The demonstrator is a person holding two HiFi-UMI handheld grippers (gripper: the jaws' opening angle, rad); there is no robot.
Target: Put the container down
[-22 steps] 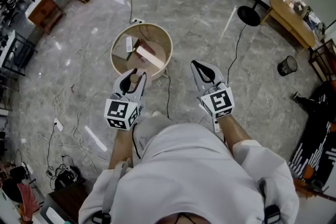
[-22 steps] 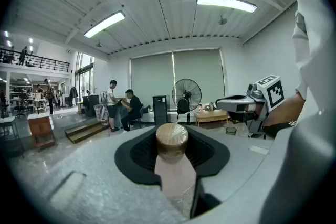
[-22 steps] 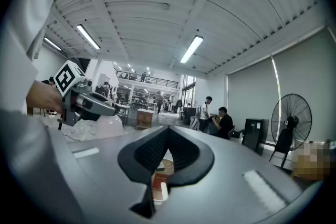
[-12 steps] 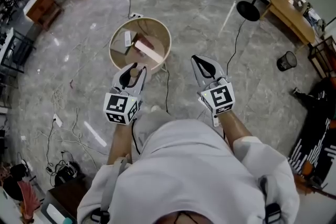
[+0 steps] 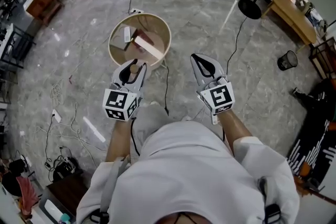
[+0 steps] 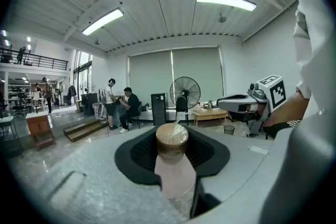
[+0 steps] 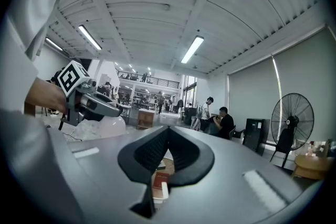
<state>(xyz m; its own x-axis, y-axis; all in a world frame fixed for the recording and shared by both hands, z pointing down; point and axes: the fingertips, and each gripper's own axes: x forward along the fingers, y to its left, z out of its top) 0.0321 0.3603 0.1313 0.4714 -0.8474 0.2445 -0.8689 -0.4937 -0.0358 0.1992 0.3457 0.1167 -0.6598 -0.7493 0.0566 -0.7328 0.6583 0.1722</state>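
Item: container, a small bottle with a clear, faintly pink body and a brown rounded cap.
Location: lower centre of the left gripper view, held in the air; in the head view it hangs just below the near rim of the round counter.
Handling: probably light and rigid, with smooth walls that may slip. If it is glass, it needs a soft landing.
Hold point: the body under the cap, where the pads can bear on straight walls.
Left hand-held gripper: jaws partly closed, clamped on the container's body, cap standing proud.
Right hand-held gripper: jaws together, nothing between them, well right of the container.
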